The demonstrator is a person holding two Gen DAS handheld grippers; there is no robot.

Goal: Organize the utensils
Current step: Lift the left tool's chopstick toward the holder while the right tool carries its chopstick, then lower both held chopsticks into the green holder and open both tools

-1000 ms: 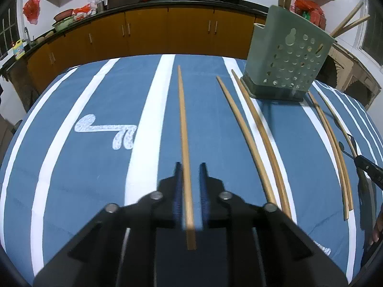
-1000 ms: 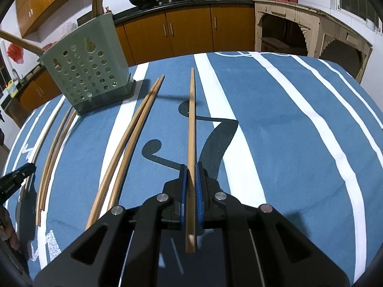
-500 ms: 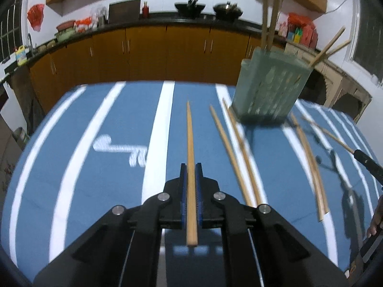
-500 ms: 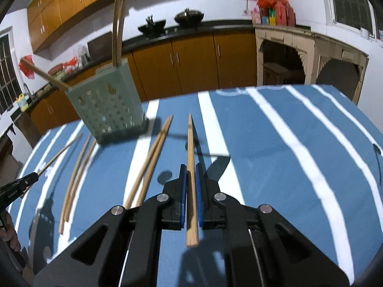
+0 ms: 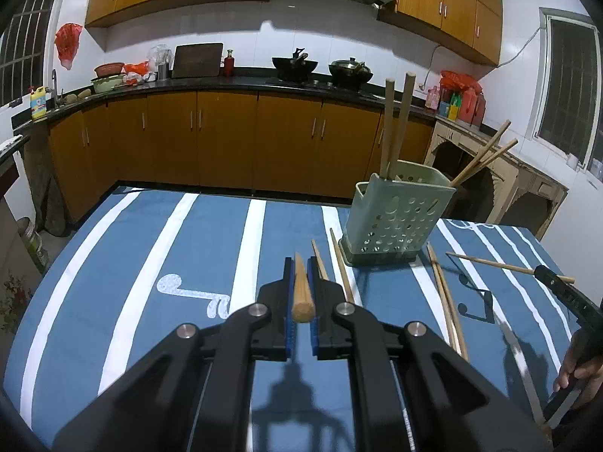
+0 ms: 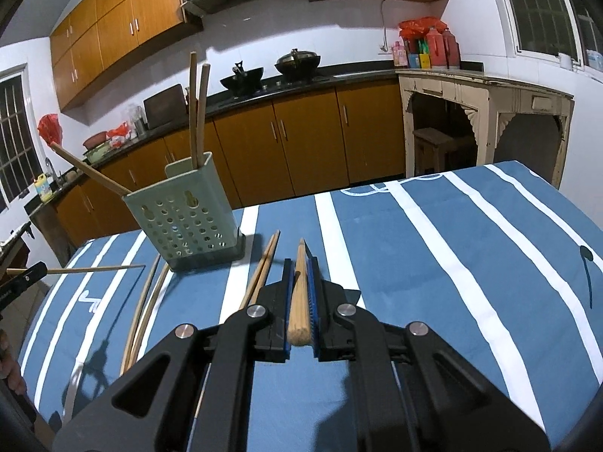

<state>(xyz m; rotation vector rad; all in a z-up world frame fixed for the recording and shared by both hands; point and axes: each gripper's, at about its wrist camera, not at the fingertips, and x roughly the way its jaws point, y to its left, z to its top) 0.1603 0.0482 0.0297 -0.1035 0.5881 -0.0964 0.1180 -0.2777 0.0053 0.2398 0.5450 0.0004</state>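
Now both chopsticks are airborne. The left gripper [image 5: 300, 263] has its jaws closed tight on a wooden chopstick [image 5: 301, 293], and the right gripper [image 6: 300, 263] is clamped the same way on a second chopstick [image 6: 299, 301]. A second earlier each stick lay flat on the blue striped counter [image 5: 150, 263] ahead of the jaws; both now point forward, clear of the cloth. The perforated green holder [image 5: 395, 222] stands ahead and right of the left jaws, ahead and left of the right jaws. Loose chopsticks [image 6: 260, 275] remain beside it. Judged next step: carry both sticks over its open top.
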